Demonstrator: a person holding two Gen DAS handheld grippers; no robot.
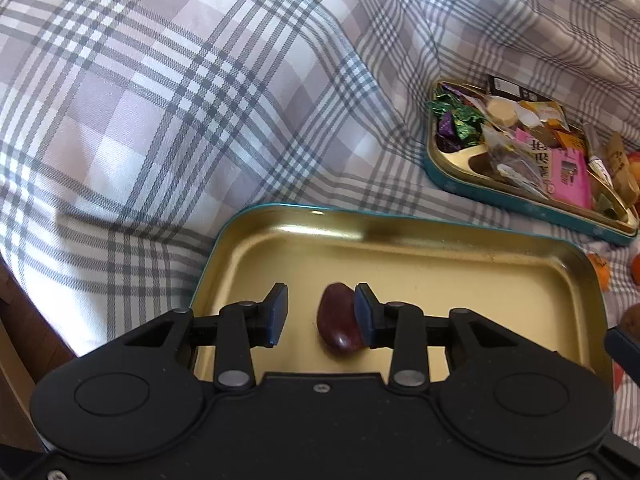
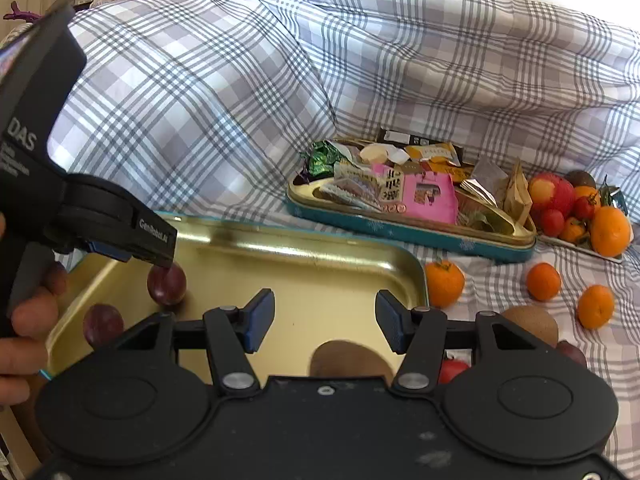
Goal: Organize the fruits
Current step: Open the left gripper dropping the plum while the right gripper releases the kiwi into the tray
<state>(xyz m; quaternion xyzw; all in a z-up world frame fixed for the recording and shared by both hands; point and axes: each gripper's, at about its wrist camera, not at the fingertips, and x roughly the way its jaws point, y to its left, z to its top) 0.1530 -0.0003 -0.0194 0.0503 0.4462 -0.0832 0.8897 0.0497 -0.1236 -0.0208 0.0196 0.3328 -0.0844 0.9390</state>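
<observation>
In the left wrist view, a dark purple plum (image 1: 338, 322) lies in the gold tray (image 1: 440, 280). It sits between the fingers of my left gripper (image 1: 320, 293), touching the right pad while the left pad stands apart. The jaws are open. In the right wrist view, my right gripper (image 2: 325, 296) hangs open over the same tray (image 2: 320, 264). A brown kiwi (image 2: 348, 360) lies on the tray floor below it, close to the gripper body. The left gripper (image 2: 154, 242) shows at the left, its tip over the plum (image 2: 166, 283).
A teal tin of wrapped snacks (image 2: 412, 232) stands behind the tray on the plaid bedding (image 2: 200, 100). Three mandarins (image 2: 444, 284), another kiwi (image 2: 530, 322) and a red fruit (image 2: 452, 370) lie loose at the right. A plate of mixed fruit (image 2: 580, 216) sits at the far right.
</observation>
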